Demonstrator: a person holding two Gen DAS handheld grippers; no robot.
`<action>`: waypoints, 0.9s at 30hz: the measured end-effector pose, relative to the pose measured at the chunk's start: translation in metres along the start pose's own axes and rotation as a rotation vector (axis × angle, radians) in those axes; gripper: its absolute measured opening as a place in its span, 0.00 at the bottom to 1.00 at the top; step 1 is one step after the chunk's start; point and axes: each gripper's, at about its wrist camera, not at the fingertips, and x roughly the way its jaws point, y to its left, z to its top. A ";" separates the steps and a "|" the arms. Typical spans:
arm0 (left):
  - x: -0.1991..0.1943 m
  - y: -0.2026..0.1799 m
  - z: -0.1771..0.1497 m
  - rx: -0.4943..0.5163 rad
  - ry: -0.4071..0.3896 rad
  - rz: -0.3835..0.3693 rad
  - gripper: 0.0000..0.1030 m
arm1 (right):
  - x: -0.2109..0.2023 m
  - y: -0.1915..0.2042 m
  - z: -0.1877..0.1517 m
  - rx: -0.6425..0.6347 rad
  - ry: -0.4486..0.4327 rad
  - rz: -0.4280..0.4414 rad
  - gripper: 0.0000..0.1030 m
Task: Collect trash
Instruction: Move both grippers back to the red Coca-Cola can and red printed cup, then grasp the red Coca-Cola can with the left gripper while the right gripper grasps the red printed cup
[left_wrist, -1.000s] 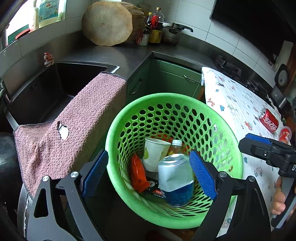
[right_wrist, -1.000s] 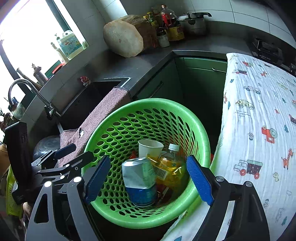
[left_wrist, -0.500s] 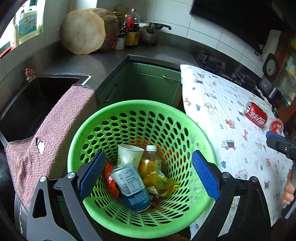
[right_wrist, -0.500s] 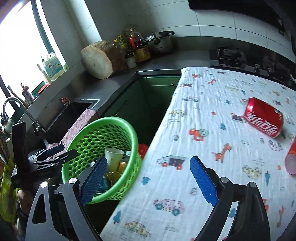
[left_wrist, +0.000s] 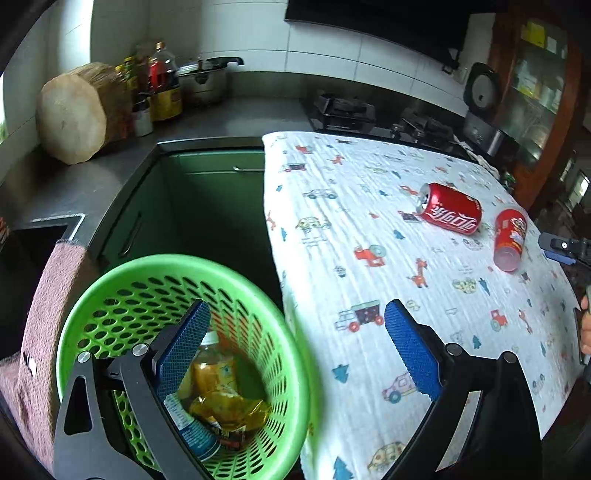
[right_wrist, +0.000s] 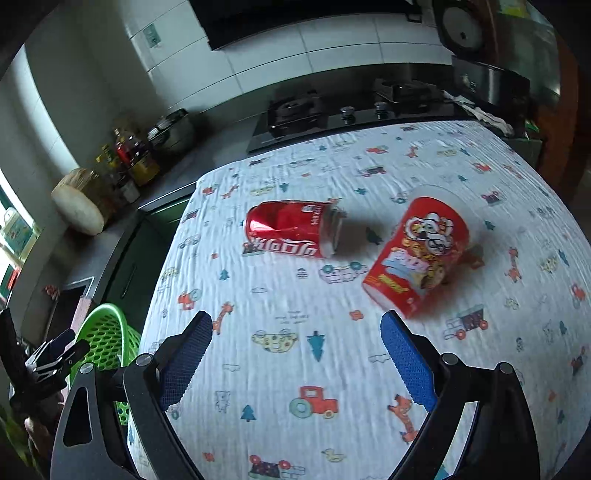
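Right wrist view: the right gripper (right_wrist: 295, 354) hangs with jaws spread wide and empty over the printed tablecloth (right_wrist: 280, 295). Just beyond it a red snack cup (right_wrist: 417, 254) lies on its side, and a dented red cola can (right_wrist: 291, 229) lies near it, a little farther off. From the left wrist, the left gripper (left_wrist: 297, 343) is likewise open and empty, straddling the rim of the green basket (left_wrist: 295, 354) beside the table. The basket holds a bottle (left_wrist: 212, 365), a yellow wrapper (left_wrist: 229, 408) and a blue can (left_wrist: 192, 432). So the job looks partly done: these two red pieces are left.
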 end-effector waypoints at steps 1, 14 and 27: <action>0.003 -0.008 0.005 0.021 -0.003 -0.012 0.92 | 0.000 -0.010 0.004 0.030 0.002 -0.010 0.87; 0.056 -0.121 0.065 0.436 -0.034 -0.146 0.92 | 0.043 -0.091 0.030 0.340 0.085 -0.021 0.87; 0.130 -0.204 0.106 0.761 -0.014 -0.295 0.92 | 0.085 -0.117 0.043 0.457 0.170 0.020 0.82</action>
